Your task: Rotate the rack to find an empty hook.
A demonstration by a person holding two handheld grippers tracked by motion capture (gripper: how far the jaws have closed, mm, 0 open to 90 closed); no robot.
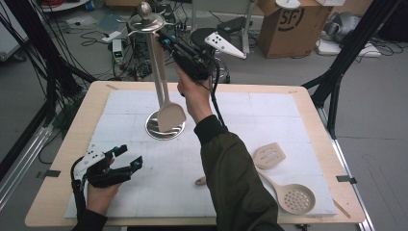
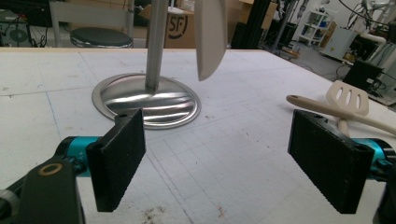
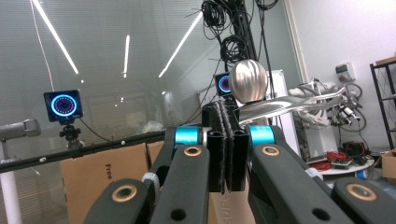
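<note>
1. From above, my table (image 1: 86, 144) is evenly lit, with only soft, faint shadows.
2. The steel stand's base (image 1: 165, 129) gives a bright glare; in my left gripper view it shows streaky white reflections.
3. In my right gripper view, ceiling strip lights (image 3: 52, 41) reflect as streaks in the glass wall, and the steel ball (image 3: 248, 80) gleams.
4. My near jaws look slightly soft.

Black tongs (image 1: 129, 159) with teal joints; dark olive sleeve (image 1: 231, 178).
</note>
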